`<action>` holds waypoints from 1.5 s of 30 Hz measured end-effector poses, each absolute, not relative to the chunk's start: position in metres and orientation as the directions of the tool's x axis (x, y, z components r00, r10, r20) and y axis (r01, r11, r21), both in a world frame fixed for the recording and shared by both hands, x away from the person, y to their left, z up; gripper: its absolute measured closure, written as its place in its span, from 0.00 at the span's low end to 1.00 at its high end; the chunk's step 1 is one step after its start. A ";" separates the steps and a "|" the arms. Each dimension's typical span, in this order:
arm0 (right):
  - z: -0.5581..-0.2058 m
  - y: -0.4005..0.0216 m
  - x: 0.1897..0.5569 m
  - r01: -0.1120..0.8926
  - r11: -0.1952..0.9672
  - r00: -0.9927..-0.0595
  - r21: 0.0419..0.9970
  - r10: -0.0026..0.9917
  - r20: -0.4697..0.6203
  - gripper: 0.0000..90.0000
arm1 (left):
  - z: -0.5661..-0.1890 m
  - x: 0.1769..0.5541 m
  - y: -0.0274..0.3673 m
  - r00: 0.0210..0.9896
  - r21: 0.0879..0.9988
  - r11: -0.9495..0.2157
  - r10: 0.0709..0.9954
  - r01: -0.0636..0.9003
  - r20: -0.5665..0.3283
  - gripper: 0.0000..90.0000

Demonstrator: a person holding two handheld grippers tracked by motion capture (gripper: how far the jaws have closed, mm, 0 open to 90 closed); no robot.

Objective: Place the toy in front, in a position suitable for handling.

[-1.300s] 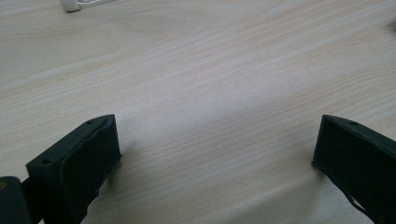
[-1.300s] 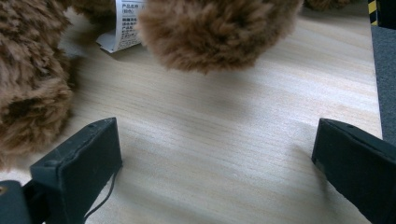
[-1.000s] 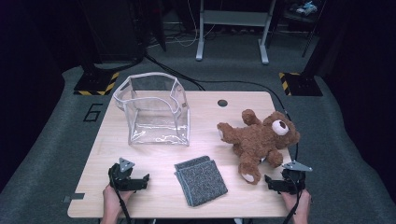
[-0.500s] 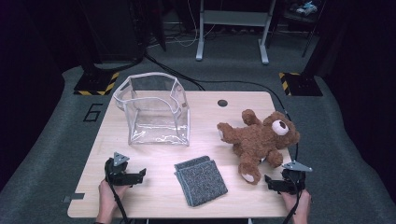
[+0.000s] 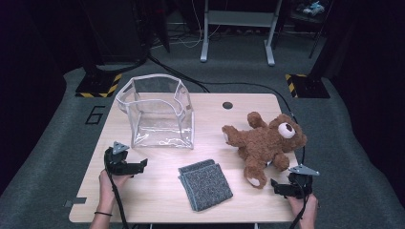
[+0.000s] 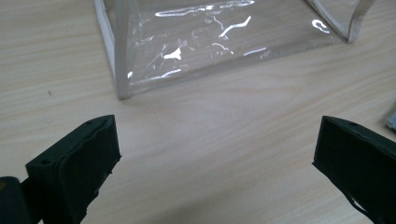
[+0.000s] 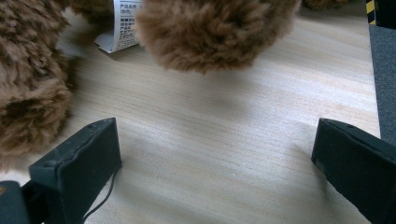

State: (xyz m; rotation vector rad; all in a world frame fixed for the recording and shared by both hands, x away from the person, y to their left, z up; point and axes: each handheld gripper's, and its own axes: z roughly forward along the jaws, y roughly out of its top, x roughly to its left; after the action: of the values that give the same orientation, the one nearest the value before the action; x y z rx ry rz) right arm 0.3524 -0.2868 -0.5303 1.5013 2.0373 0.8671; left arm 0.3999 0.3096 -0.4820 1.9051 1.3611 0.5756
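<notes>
A clear plastic box (image 5: 160, 112) with white edging stands open-topped at the table's back left; its near corner (image 6: 122, 88) fills the top of the left gripper view. A brown teddy bear (image 5: 265, 143) lies on its back at the right, its furry limbs (image 7: 215, 30) and a white label (image 7: 122, 25) close ahead in the right gripper view. A folded grey cloth (image 5: 205, 183) lies front centre. My left gripper (image 5: 138, 165) is open near the box's front left corner, holding nothing. By the bear's foot, my right gripper (image 5: 277, 186) stands open and empty.
The wooden table (image 5: 224, 121) has a small dark round hole (image 5: 228, 105) near its back edge. Grey carpet surrounds it, and a yellow-black striped base (image 5: 305, 86) stands behind on the right. Bare tabletop lies between the box, the cloth and the bear.
My left gripper has moved forward and a little left, from the front edge toward the clear box. The right gripper, bear, cloth and box have stayed put.
</notes>
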 end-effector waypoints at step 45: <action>-0.530 -0.287 0.352 0.663 0.205 -0.296 0.720 0.955 0.001 0.01 | -0.406 0.494 0.323 0.231 0.790 -0.141 0.973 0.597 -0.002 0.96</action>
State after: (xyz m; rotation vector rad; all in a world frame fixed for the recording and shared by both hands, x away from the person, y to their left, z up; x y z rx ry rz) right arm 0.3523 -0.2867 -0.5304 1.5015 2.0361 0.8655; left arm 0.4936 0.3228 -0.4061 1.8288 1.4461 0.7063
